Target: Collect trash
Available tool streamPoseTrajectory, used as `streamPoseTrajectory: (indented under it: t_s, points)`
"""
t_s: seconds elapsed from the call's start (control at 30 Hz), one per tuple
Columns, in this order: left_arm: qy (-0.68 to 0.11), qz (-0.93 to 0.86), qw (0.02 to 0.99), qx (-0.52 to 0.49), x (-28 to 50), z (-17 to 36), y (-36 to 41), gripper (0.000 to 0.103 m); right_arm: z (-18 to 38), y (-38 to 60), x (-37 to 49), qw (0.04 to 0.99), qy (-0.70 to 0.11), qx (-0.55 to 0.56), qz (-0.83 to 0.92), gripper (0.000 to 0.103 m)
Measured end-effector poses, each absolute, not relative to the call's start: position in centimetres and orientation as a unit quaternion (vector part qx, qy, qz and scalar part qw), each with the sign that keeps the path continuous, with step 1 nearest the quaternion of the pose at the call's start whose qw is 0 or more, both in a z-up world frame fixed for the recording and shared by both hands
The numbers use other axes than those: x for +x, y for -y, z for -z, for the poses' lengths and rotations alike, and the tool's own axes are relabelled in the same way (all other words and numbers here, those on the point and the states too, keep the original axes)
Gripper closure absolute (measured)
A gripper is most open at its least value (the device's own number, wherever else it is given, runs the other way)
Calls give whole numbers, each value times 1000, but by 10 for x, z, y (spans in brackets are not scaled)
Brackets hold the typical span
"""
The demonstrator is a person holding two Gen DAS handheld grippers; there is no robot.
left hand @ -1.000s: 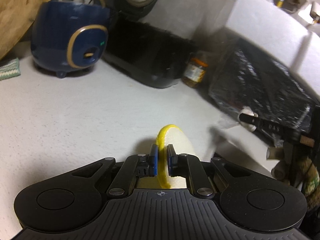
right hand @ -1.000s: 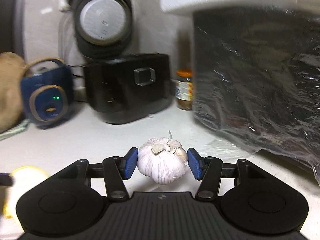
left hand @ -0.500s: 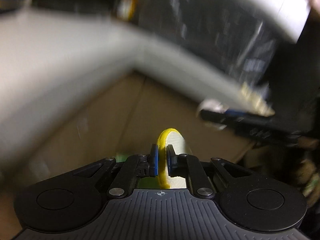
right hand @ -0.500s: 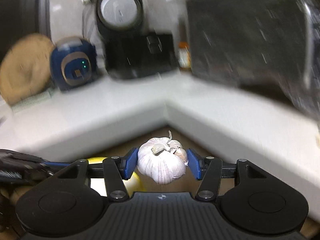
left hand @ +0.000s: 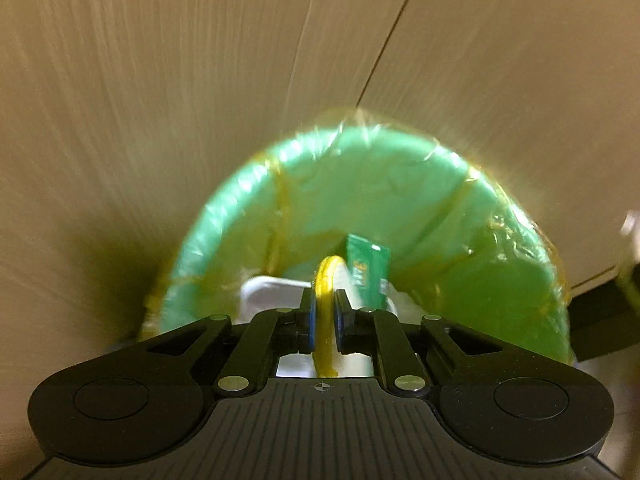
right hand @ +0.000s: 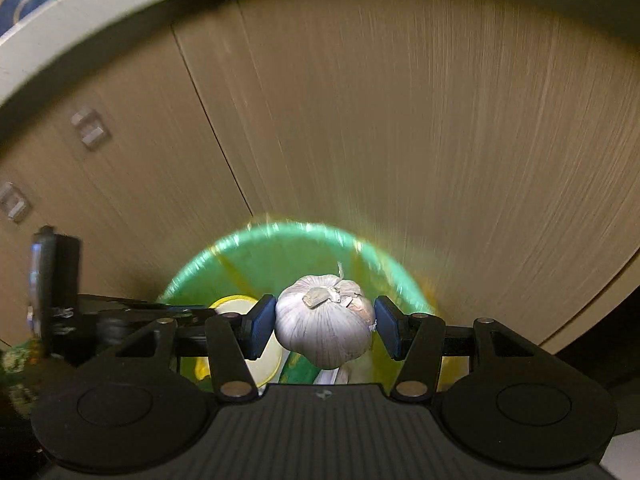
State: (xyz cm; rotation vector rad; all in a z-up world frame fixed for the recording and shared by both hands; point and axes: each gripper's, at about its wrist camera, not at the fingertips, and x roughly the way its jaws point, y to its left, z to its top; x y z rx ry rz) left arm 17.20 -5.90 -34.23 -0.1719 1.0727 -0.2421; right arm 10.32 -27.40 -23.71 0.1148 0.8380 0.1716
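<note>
- Green plastic lined the round bin, its bag folded over the rim; the bin stood against the wooden cabinet fronts, close under them.
- Left gripper hung over the bin's near edge, blue pads pressed together on a thin yellow-rimmed slice held edge-on — the jaws nearly closed around it.
- Inside the bin lay a white tray and a dark green packet standing tilted just behind the slice; most of the far half of the bag's mouth was open green.
- Right gripper pinched a whole garlic bulb, one blue pad on each flank, jaws about half spread; the bulb sat above the bin's opening, near its middle.
- From the right wrist view, the left gripper reached in from the left with the slice just beside the right gripper's left finger — little room between the two tools.
- Pale countertop edge curved overhead, above the cabinet doors.
</note>
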Motion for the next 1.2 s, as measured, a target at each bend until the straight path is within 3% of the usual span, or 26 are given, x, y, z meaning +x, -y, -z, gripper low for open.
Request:
streamPoseTrajectory:
  t_s: [0.1, 0.7, 1.0, 1.2]
  points:
    - [-509, 114, 848, -93, 173, 348, 51, 85, 254, 272, 115, 896, -431, 63, -86, 49]
    - [-498, 108, 850, -133, 134, 318, 13, 85, 368, 209, 202, 804, -572, 111, -118, 49]
    - [-473, 107, 867, -119, 127, 300, 20, 85, 328, 227, 174, 837, -523, 123, -105, 44]
    - [-373, 120, 915, -98, 100, 236, 35, 85, 263, 236, 138, 885, -443, 109, -95, 44]
